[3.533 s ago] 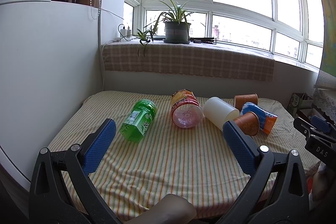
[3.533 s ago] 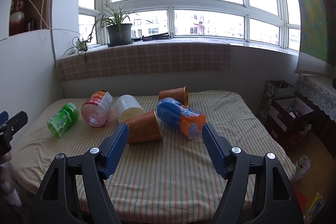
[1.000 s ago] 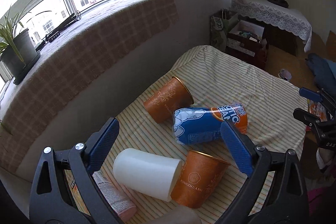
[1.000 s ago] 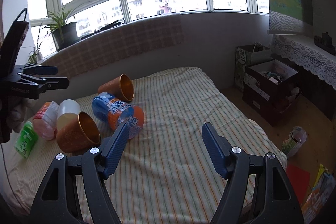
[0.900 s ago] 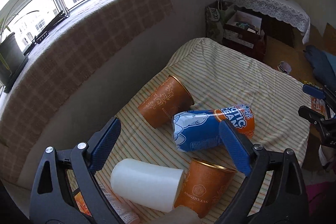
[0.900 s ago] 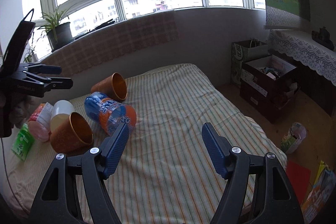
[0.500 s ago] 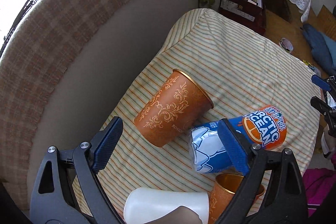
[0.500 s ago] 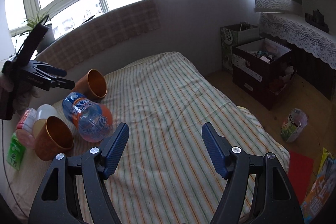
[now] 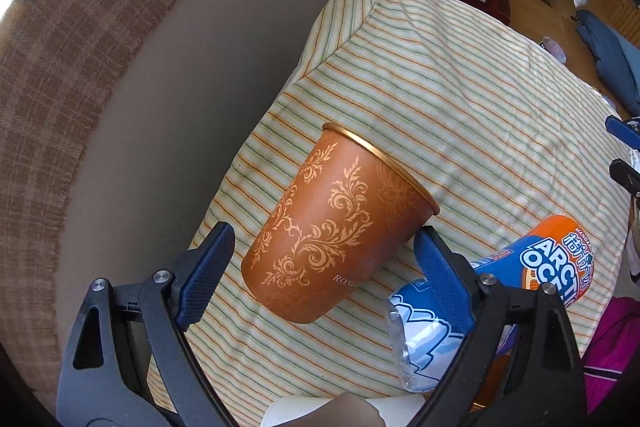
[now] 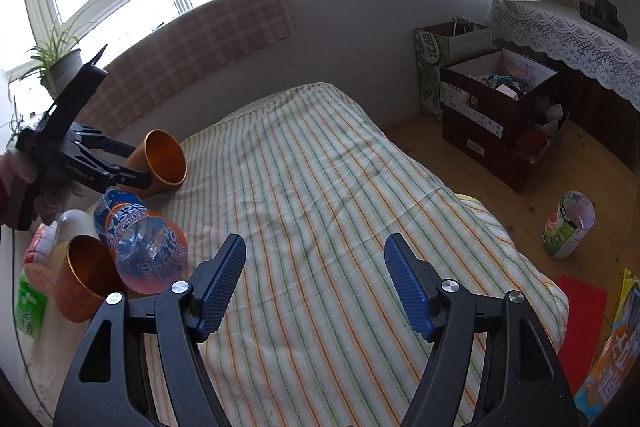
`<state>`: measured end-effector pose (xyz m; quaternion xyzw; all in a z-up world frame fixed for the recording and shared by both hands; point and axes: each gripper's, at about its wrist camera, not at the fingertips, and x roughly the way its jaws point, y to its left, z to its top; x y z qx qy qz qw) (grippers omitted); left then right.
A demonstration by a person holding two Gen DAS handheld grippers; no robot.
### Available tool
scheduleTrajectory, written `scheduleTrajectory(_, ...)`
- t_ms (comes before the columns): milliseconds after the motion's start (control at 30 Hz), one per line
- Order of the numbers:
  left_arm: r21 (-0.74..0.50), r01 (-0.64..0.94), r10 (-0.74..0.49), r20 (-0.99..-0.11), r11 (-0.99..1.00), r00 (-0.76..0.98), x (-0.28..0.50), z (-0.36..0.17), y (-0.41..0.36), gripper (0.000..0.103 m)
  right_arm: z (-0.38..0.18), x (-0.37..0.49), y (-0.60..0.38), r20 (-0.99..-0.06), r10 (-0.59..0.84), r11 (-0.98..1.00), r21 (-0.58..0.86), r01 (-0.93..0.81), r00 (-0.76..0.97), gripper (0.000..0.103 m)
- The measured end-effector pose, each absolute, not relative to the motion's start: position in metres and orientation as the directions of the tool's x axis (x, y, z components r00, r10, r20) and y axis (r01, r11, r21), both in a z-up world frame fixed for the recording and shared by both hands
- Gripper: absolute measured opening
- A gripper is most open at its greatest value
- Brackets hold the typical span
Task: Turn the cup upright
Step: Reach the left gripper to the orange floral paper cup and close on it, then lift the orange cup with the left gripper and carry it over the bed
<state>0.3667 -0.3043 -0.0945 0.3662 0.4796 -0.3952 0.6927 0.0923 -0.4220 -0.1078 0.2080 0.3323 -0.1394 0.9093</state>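
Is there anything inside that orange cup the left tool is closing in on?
Seen from the right wrist, the orange cup lies on its side and its shiny interior looks empty. The very bottom is in shade. The left tool straddles it, open.

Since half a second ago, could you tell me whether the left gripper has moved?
Yes. The left gripper has closed in on the far orange cup; against the striped tablecloth, its open jaws now flank the cup.
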Motion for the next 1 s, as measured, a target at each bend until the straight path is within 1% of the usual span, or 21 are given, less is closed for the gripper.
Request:
scheduleTrajectory(133,0.118,0.906,-0.198,-0.957,0.406,0.213,0.369,-0.1,-0.314,0.094,-0.114,0.096,-0.426,-0.68,-0.094,0.863,0.308,0.4,0.727,0.072)
scheduleTrajectory(167,0.12,0.909,-0.194,-0.958,0.4,0.212,0.369,-0.102,-0.316,0.091,-0.116,0.097,-0.426,-0.684,-0.089,0.86,0.314,0.402,0.724,0.072)
scheduleTrajectory(233,0.116,0.911,-0.182,-0.963,0.395,0.201,0.369,-0.105,-0.32,0.081,-0.117,0.097,-0.428,-0.688,-0.087,0.856,0.317,0.407,0.72,0.072)
scheduleTrajectory(400,0.114,0.916,-0.184,-0.963,0.385,0.197,0.367,-0.108,-0.325,0.075,-0.115,0.095,-0.433,-0.687,-0.096,0.847,0.323,0.422,0.72,0.072)
scheduleTrajectory(467,0.118,0.912,-0.186,-0.961,0.393,0.205,0.367,-0.107,-0.326,0.07,-0.115,0.095,-0.434,-0.688,-0.102,0.845,0.322,0.427,0.719,0.072)
scheduleTrajectory(533,0.131,0.909,-0.187,-0.958,0.397,0.22,0.365,-0.105,-0.325,0.067,-0.115,0.095,-0.435,-0.689,-0.101,0.843,0.323,0.43,0.717,0.072)
scheduleTrajectory(767,0.147,0.874,-0.221,-0.936,0.462,0.274,0.363,-0.088,-0.316,0.065,-0.111,0.093,-0.432,-0.681,-0.095,0.848,0.327,0.417,0.726,0.072)
scheduleTrajectory(1000,0.147,0.841,-0.274,-0.904,0.521,0.327,0.348,-0.054,-0.297,0.065,-0.101,0.084,-0.43,-0.665,-0.091,0.852,0.333,0.403,0.741,0.072)
